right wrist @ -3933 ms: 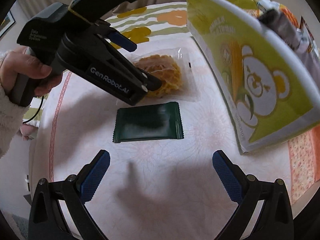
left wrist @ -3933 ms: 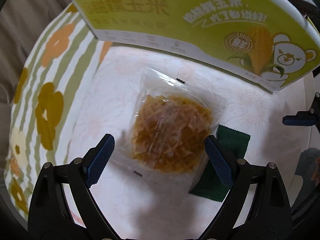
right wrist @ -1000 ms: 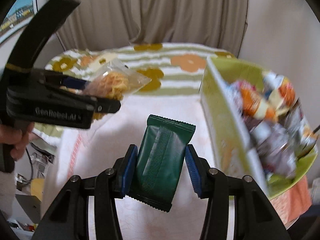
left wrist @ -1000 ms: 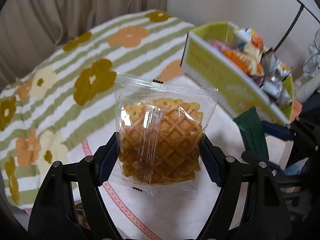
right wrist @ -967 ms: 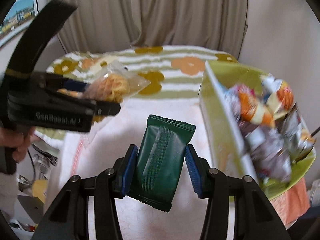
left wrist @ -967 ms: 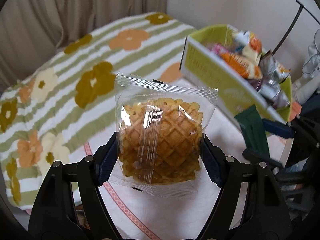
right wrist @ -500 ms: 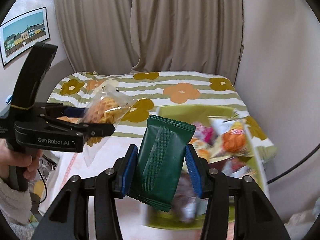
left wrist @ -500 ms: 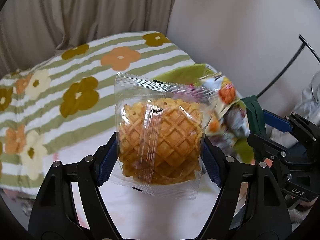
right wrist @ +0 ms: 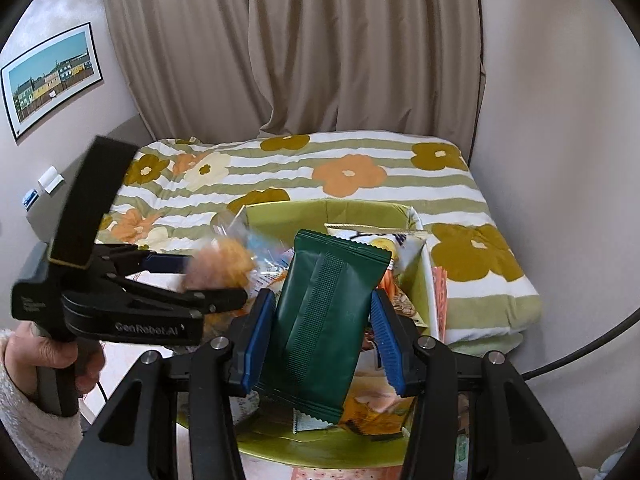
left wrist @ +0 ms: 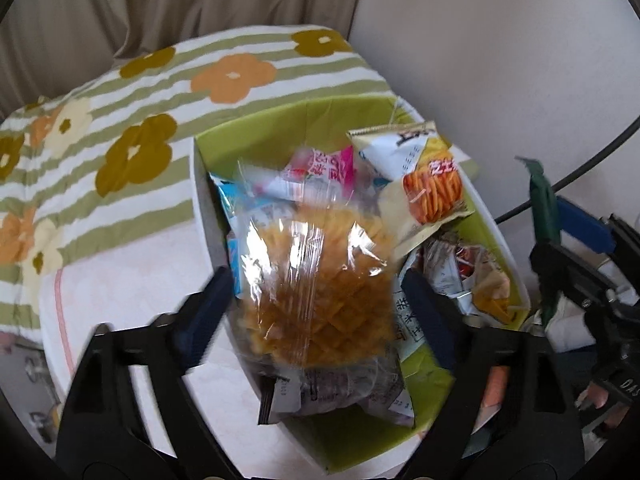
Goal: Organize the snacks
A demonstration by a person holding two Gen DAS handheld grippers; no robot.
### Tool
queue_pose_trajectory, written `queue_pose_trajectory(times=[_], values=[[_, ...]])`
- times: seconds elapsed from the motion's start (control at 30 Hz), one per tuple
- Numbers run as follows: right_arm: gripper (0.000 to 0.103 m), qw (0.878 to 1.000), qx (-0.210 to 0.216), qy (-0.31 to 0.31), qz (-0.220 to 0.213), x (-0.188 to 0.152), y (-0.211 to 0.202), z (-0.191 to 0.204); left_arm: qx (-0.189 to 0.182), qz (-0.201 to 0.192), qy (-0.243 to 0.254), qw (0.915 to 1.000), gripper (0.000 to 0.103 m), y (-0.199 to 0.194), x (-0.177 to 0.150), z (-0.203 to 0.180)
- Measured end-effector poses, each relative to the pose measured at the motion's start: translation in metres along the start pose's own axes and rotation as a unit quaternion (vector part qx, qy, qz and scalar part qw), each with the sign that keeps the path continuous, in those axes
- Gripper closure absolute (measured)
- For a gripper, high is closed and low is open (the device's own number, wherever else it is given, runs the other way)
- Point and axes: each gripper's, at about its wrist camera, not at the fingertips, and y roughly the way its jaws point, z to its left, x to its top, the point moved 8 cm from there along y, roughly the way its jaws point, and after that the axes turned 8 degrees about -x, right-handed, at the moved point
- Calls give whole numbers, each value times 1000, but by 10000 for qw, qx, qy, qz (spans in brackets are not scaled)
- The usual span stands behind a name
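waffle packet (left wrist: 320, 280): motion-blurred | left claw (left wrist: 320, 308): blurred, grip unclear | green box (right wrist: 280, 446): mostly hidden

Waffle packet (left wrist: 316, 280): clear glossy plastic film, glinting with white highlights; contents showing a rough gridded surface. Green packet (right wrist: 324, 320): dark matt foil-like wrapper with a finely knurled centre seam and serrated ends. Snack box (left wrist: 256, 136): smooth card, lime-green inside, white outside. Bedspread (right wrist: 360, 184): soft matt cloth, printed with flowers and stripes. Curtain (right wrist: 320, 48): matt beige fabric, hanging in folds. Left gripper (left wrist: 316, 304) and right gripper (right wrist: 324, 336): black matt plastic, blue ribbed pads (right wrist: 384, 340).
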Motion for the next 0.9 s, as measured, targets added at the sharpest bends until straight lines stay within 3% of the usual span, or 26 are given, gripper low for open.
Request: queue_pose_trajectory(times=[0.03, 0.27, 0.4, 0.63, 0.67, 0.77, 0.9], values=[[58, 10000, 29, 31, 16, -1, 0, -2, 88, -2, 55, 9999, 2, 0, 0, -1], [58, 9999, 146, -26, 9, -3, -7, -5, 545, -352, -78, 9979, 1, -31, -12, 10], [58, 9996, 264, -101, 4, -1, -7, 0, 614, -666, -271, 9955, 1, -57, -20, 19], [56, 9980, 433, -404, 212, -1, 7, 19, 797, -843, -540, 9918, 1, -80, -37, 29], [50, 9978, 447, -419, 237, -3, 9, 20, 843, -852, -554, 9912, 1, -82, -40, 30], [10, 9979, 420, -410, 280, -8, 15, 20, 1003, -892, -634, 9889, 1, -89, -55, 34], [7, 9989, 310, -289, 216, -13, 12, 15, 1076, -999, -720, 9865, 1, -98, -73, 39]])
